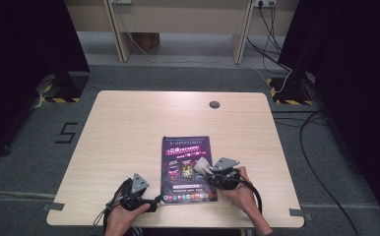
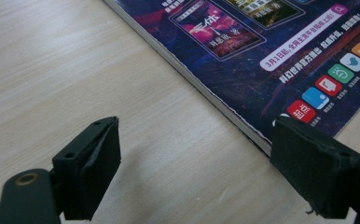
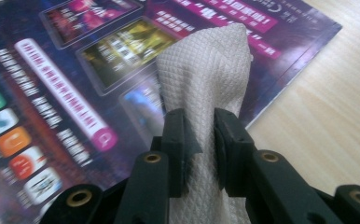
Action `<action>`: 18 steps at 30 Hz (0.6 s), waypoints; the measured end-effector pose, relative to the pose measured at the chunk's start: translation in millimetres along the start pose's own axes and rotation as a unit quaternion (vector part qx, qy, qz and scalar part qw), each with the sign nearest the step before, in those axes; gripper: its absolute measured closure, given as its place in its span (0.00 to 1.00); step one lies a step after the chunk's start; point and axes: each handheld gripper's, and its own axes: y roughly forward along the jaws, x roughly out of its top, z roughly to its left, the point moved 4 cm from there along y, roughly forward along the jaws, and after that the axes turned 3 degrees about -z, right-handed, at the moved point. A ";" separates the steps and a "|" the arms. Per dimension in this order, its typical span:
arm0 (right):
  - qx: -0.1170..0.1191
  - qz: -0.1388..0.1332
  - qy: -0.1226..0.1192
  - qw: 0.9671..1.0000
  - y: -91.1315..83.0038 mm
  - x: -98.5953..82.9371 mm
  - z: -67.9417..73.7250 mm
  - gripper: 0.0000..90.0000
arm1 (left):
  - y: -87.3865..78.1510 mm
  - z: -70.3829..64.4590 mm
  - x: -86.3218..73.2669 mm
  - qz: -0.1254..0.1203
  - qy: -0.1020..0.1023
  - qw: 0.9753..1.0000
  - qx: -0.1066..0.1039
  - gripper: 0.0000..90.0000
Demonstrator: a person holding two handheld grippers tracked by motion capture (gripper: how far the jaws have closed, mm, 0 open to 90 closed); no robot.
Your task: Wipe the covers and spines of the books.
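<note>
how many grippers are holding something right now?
1. The right gripper has its jaws shut on a white cloth above the magazine. The left gripper is open beside the magazine's near corner, holding nothing.

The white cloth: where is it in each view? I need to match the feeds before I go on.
High view: the white cloth lies over the right part of the magazine, at the right claw.
Left gripper view: no cloth here; the magazine's near corner lies between the open jaws.
Right gripper view: centre, cloth pinched between the jaws above the cover.
Shared landmark: the magazine's row of coloured app icons.
</note>
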 end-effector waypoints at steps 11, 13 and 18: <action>-0.016 0.010 0.013 1.000 19.5 16.6 -23.4 0.84 | 1.6 -5.8 11.3 -0.032 -0.010 0.999 0.005 0.17; -0.017 0.014 0.016 1.000 21.3 18.4 -24.6 0.84 | 5.9 -12.6 12.5 -0.028 0.001 1.000 0.003 0.17; -0.019 0.014 0.011 1.000 20.7 17.7 -23.5 0.84 | 12.3 -17.5 11.0 -0.008 0.024 1.000 0.004 0.16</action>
